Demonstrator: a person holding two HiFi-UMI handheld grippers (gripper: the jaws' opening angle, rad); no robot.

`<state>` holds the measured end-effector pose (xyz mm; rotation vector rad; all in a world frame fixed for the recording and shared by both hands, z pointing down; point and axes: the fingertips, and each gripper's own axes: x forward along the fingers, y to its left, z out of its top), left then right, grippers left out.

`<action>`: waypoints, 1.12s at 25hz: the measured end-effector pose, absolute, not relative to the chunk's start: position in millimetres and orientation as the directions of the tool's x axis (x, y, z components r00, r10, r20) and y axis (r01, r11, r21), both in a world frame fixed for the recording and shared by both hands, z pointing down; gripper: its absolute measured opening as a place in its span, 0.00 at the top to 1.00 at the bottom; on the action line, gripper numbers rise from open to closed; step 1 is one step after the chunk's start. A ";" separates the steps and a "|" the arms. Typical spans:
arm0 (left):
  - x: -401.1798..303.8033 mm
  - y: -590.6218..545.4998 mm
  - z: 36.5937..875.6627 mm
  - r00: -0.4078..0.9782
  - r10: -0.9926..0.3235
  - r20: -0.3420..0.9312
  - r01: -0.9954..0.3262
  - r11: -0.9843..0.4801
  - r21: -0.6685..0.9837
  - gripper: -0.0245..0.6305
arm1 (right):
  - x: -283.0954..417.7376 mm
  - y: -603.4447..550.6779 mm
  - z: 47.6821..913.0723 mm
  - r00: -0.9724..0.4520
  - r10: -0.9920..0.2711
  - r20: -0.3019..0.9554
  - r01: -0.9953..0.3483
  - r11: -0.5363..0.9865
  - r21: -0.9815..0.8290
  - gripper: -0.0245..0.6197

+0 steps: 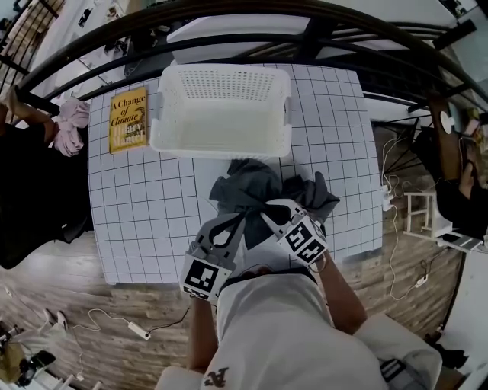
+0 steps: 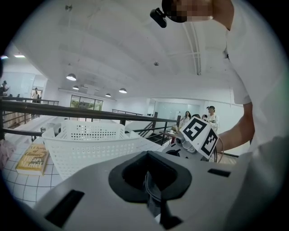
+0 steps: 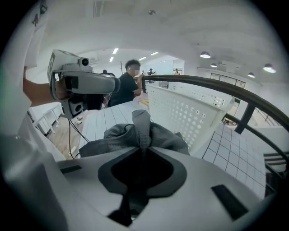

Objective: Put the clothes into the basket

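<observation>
A crumpled grey garment [image 1: 252, 190] lies on the gridded table [image 1: 145, 213], just in front of the empty white perforated basket [image 1: 221, 145]. My right gripper [image 1: 268, 207] is shut on a fold of the garment [image 3: 122, 140], and that fold stands up past the closed jaws [image 3: 142, 149]. My left gripper [image 1: 242, 215] reaches the garment's near left side. Its jaws [image 2: 146, 173] are together, with a thin dark strip of cloth pinched between them. In the left gripper view the basket [image 2: 90, 149] stands ahead, and the rest of the cloth is hidden under the gripper body.
A yellow book [image 1: 128, 120] lies left of the basket. A pink cloth [image 1: 72, 126] sits off the table's left edge. A dark curved railing [image 1: 229, 23] runs behind the table. Cables and a power strip [image 1: 139, 330] lie on the wooden floor.
</observation>
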<state>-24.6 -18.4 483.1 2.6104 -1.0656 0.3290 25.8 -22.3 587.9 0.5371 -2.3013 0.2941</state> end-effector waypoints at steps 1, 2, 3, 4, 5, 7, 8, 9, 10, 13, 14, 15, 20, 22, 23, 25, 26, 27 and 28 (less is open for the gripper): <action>-24.7 -17.8 479.8 0.699 -0.642 0.315 -0.709 -0.681 0.185 0.96 | 25.1 -22.4 582.5 -0.648 -0.299 0.701 -0.467 0.882 -0.056 0.87; -24.9 -17.0 476.5 0.700 -0.644 0.309 -0.708 -0.683 0.180 0.96 | 23.6 -22.2 577.1 -0.662 -0.305 0.684 -0.472 0.879 -0.064 0.87; -25.2 -16.2 473.2 0.700 -0.646 0.304 -0.708 -0.684 0.176 0.96 | 21.2 -21.9 571.5 -0.680 -0.311 0.664 -0.474 0.877 -0.074 0.87; -25.4 -15.4 470.0 0.701 -0.648 0.299 -0.707 -0.686 0.172 0.96 | 18.9 -22.0 565.8 -0.695 -0.317 0.645 -0.477 0.875 -0.084 0.87; -25.6 -14.8 466.9 0.701 -0.650 0.293 -0.707 -0.687 0.167 0.96 | 17.4 -22.3 560.4 -0.706 -0.323 0.630 -0.480 0.873 -0.090 0.87; -26.1 -13.4 461.8 0.703 -0.652 0.285 -0.704 -0.694 0.150 0.96 | 15.8 -23.4 550.4 -0.721 -0.335 0.607 -0.487 0.868 -0.099 0.87; -26.3 -12.5 459.6 0.704 -0.652 0.282 -0.702 -0.698 0.139 0.96 | 15.4 -23.9 545.8 -0.727 -0.341 0.596 -0.490 0.866 -0.102 0.87; -26.3 -11.8 457.3 0.705 -0.652 0.278 -0.701 -0.702 0.131 0.96 | 15.1 -24.3 541.3 -0.732 -0.347 0.586 -0.493 0.864 -0.104 0.87; -26.3 -11.3 454.6 0.705 -0.653 0.275 -0.700 -0.703 0.126 0.96 | 14.9 -24.6 536.8 -0.737 -0.353 0.576 -0.496 0.862 -0.107 0.88; -26.1 -11.1 443.8 0.704 -0.659 0.264 -0.702 -0.702 0.118 0.96 | 14.7 -25.9 522.8 -0.753 -0.371 0.543 -0.505 0.855 -0.116 0.88; -26.0 -11.1 440.3 0.704 -0.661 0.259 -0.701 -0.704 0.111 0.96 | 14.7 -26.5 517.6 -0.759 -0.377 0.531 -0.508 0.853 -0.119 0.88; -26.0 -11.2 436.7 0.705 -0.662 0.254 -0.701 -0.706 0.104 0.96 | 14.7 -27.3 512.1 -0.764 -0.384 0.518 -0.511 0.851 -0.122 0.88; -27.1 -12.8 414.5 0.711 -0.667 0.221 -0.693 -0.719 0.059 0.96 | 12.2 -32.9 481.8 -0.789 -0.417 0.452 -0.521 0.843 -0.132 0.88; -27.0 -13.4 406.6 0.715 -0.665 0.214 -0.687 -0.725 0.041 0.96 | 10.8 -35.0 469.9 -0.797 -0.426 0.428 -0.521 0.843 -0.133 0.88; -27.0 -13.8 402.8 0.717 -0.664 0.212 -0.684 -0.729 0.030 0.96 | 10.0 -36.5 463.9 -0.800 -0.431 0.417 -0.522 0.843 -0.131 0.88; -27.7 -14.9 395.4 0.718 -0.666 0.205 -0.684 -0.730 0.023 0.96 | 8.3 -39.8 452.4 -0.805 -0.442 0.396 -0.525 0.842 -0.125 0.88; -28.3 -15.3 392.0 0.717 -0.668 0.200 -0.685 -0.728 0.025 0.96 | 7.7 -41.2 447.0 -0.806 -0.448 0.386 -0.526 0.842 -0.122 0.88; -29.0 -15.3 388.8 0.717 -0.669 0.195 -0.686 -0.727 0.026 0.96 | 7.3 -42.3 441.6 -0.808 -0.454 0.375 -0.528 0.841 -0.118 0.88; -30.0 -15.4 385.7 0.715 -0.673 0.189 -0.690 -0.723 0.034 0.96 | 7.1 -43.3 436.0 -0.810 -0.460 0.365 -0.529 0.840 -0.116 0.88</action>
